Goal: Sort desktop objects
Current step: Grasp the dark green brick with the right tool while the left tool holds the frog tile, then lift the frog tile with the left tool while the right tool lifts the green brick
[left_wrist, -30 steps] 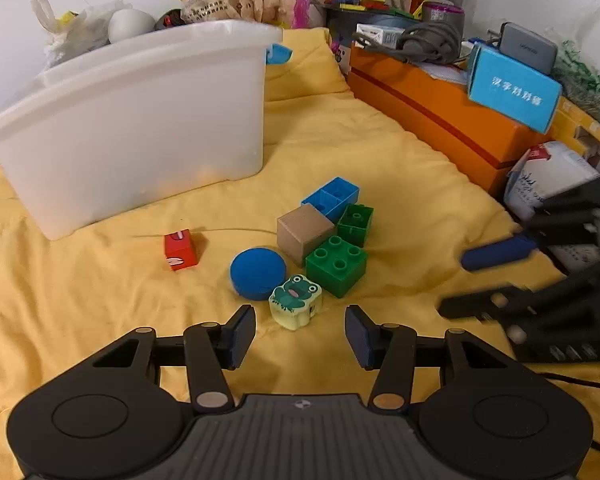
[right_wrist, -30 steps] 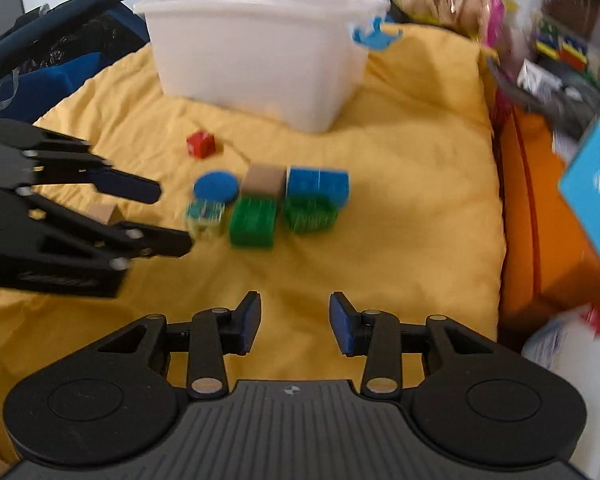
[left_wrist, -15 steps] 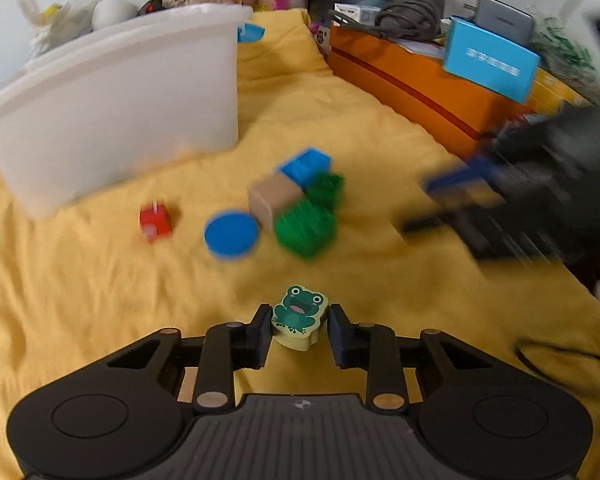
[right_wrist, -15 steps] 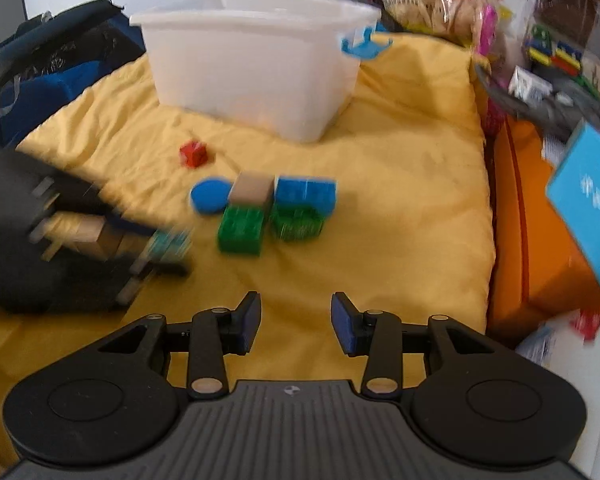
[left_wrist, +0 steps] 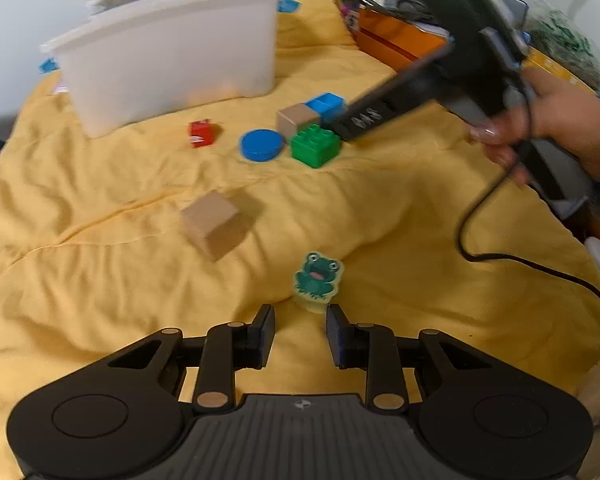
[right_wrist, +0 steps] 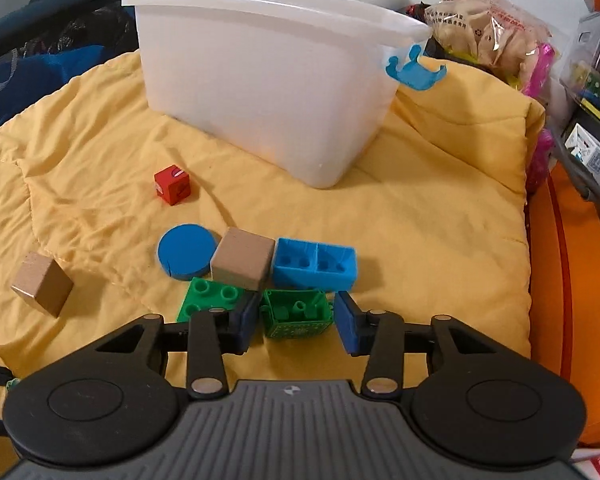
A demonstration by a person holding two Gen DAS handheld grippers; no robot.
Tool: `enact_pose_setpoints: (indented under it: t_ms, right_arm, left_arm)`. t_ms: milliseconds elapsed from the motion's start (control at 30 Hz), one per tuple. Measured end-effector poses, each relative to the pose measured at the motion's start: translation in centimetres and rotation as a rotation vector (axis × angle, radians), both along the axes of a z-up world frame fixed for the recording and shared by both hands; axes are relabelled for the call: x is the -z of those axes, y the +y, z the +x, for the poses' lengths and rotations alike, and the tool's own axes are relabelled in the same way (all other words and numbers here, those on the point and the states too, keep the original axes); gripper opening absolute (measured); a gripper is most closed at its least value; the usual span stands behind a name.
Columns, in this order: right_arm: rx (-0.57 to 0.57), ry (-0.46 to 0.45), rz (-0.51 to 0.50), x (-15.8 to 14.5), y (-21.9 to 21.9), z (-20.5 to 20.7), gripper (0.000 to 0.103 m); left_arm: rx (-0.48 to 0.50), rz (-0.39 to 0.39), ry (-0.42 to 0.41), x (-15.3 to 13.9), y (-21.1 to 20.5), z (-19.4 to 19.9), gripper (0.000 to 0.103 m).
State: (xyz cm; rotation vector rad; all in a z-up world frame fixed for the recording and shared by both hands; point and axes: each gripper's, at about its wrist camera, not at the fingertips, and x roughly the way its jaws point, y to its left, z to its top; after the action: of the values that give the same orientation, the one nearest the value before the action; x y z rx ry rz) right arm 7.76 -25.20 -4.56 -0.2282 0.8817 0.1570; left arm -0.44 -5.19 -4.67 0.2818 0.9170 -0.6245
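While the left wrist view is looking down over the yellow quilt (left_wrist: 100,280), the left gripper (left_wrist: 300,334) is hovering with its jaws narrowly parted and nothing clamped; the frog eraser (left_wrist: 317,278) is lying on the quilt just ahead of the fingertips, clear of both pads. Beyond it, a wooden cube (left_wrist: 216,224) is sitting alone, blurred. Farther back, a red cube (left_wrist: 201,134), blue disc (left_wrist: 261,145), green brick (left_wrist: 315,145), tan cube (left_wrist: 297,119) and blue brick (left_wrist: 326,103) are clustering before the white plastic bin (left_wrist: 172,56). A person's hand (left_wrist: 556,128) is gripping the right gripper's handle, its fingers reaching to the cluster.

Turning to the right wrist view, the right gripper (right_wrist: 296,320) is opening, its pads flanking an overturned small green brick (right_wrist: 298,314) without visibly pressing it. The larger green brick (right_wrist: 210,298) is lying just left, beside the blue disc (right_wrist: 186,251), tan cube (right_wrist: 242,258) and blue brick (right_wrist: 315,264). The white plastic bin (right_wrist: 268,92) is standing behind.
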Motion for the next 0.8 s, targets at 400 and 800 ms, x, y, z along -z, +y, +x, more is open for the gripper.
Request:
enact_pose_setpoints:
  t_ms: [400,800]
  right_arm:
    - [-0.102,0.094,0.133,-1.6,2.0,-8.0,0.046]
    - [-0.391,-0.051,-0.297,-1.0,5.0,-12.7,0.05]
  left_arm:
    - [0.084,-0.003,-0.048,0.5,-1.9,0.4,0.035]
    - [0.028,-0.039,-0.019,0.6,-2.5,1.8,0.029]
